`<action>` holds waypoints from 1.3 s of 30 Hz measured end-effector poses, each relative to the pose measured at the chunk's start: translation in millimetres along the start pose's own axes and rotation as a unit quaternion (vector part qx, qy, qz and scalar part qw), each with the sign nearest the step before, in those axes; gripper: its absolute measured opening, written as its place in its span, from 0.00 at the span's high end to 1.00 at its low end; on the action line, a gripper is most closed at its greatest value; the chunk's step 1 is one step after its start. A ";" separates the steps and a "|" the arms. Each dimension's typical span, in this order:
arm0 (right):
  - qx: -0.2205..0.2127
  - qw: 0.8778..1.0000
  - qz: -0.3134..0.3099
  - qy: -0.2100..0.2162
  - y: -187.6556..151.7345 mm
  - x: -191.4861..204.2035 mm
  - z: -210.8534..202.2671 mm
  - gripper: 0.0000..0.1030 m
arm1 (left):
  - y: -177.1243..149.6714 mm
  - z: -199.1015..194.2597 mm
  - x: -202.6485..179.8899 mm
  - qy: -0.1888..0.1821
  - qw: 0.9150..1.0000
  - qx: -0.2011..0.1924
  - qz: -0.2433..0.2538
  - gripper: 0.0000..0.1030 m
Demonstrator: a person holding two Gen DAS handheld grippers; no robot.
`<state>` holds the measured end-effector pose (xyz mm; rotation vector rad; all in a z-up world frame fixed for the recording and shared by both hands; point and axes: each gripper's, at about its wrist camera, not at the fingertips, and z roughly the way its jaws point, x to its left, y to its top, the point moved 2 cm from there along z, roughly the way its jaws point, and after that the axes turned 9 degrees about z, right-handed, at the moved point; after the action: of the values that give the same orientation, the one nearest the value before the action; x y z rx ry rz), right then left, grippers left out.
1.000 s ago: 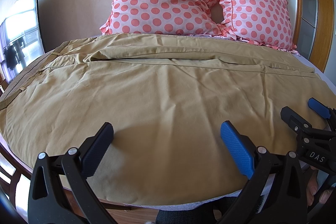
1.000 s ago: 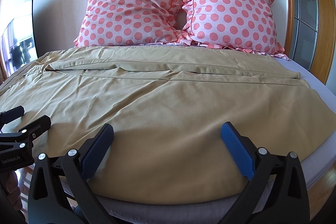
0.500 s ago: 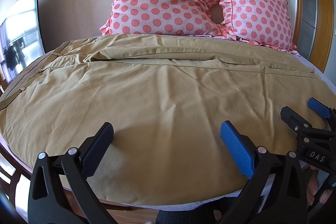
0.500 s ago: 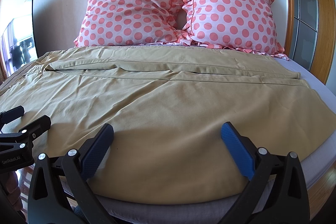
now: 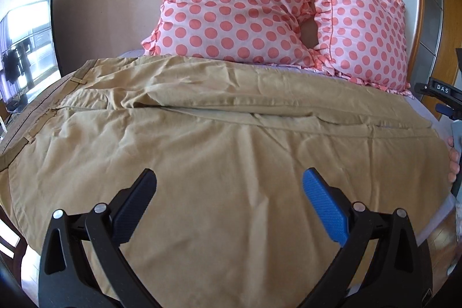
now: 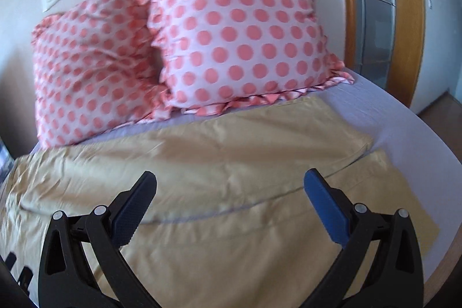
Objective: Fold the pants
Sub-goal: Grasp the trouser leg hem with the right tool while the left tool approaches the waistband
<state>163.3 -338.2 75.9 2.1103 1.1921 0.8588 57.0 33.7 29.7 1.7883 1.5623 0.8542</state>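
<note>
1. Left wrist view: I'm looking along my left gripper (image 5: 229, 186), its fingers (image 5: 323, 204) spread wide and grasping nothing. The tan pants (image 5: 219, 163) lie flat across the bed (image 5: 420, 108), straight ahead of and beneath both fingers, with the waistband and belt loops off beyond the dark finger. A long seam fold crosses the cloth farther ahead. Past it, two pink polka-dot pillows (image 5: 236, 7) lean on the wall. Out past the blue finger, at the frame edge, I catch part of my right gripper (image 5: 444, 97) and a few fingertips of the hand holding it.

2. Right wrist view, somewhat blurred: my right gripper (image 6: 231, 186) is released too, fingers (image 6: 324, 207) wide apart with nothing between them. They hover over the pants (image 6: 202, 175), where one leg lies folded over the other. The hems end just beyond the blue finger, with bare lilac sheet (image 6: 418, 134) past them. The pillows (image 6: 239, 31) stand ahead.
</note>
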 end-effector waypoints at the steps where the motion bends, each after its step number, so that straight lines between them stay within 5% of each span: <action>1: 0.008 1.000 0.015 -0.022 15.1 -7.7 16.7 0.01 | 7.5 2.9 5.4 0.005 1.000 0.000 -0.005 0.02; 5: 0.069 0.991 0.080 -0.082 59.2 -39.2 90.5 0.37 | 32.4 19.3 25.2 0.017 1.000 0.004 -0.023 0.02; 9: 0.105 0.977 0.123 -0.138 80.8 -55.8 151.8 0.38 | 43.2 36.6 42.1 0.029 0.998 -0.002 -0.048 0.02; 15: 0.119 0.959 0.171 -0.192 97.5 -64.6 206.8 0.33 | 37.9 48.5 54.7 -0.004 0.996 -0.009 -0.087 0.02; 20: 0.101 0.954 0.132 -0.250 98.0 -52.0 225.3 0.28 | 36.0 50.6 53.3 -0.004 0.996 -0.006 -0.084 0.02; 22: 0.088 0.959 0.124 -0.240 92.7 -51.2 219.1 0.37 | 35.4 51.1 54.6 -0.006 0.996 -0.005 -0.087 0.02; 24: 0.076 0.965 0.113 -0.222 88.2 -52.4 208.6 0.73 | 34.5 51.5 57.0 -0.010 0.995 -0.005 -0.094 0.02; 27: 0.076 0.972 0.154 -0.161 83.7 -67.1 189.2 0.93 | 33.8 53.2 60.5 -0.018 0.994 -0.003 -0.104 0.02; 34: 0.010 0.969 0.243 0.034 37.3 -97.2 61.8 0.95 | 32.6 53.1 65.2 -0.033 0.992 -0.010 -0.121 0.02; 39: 0.022 0.959 0.276 0.059 -26.0 -130.1 -10.0 0.95 | 33.2 51.9 62.3 -0.040 0.993 -0.016 -0.112 0.02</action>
<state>90.3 -439.7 30.3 2.5030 0.6735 1.2189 124.2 90.0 29.2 1.5683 1.6492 0.6886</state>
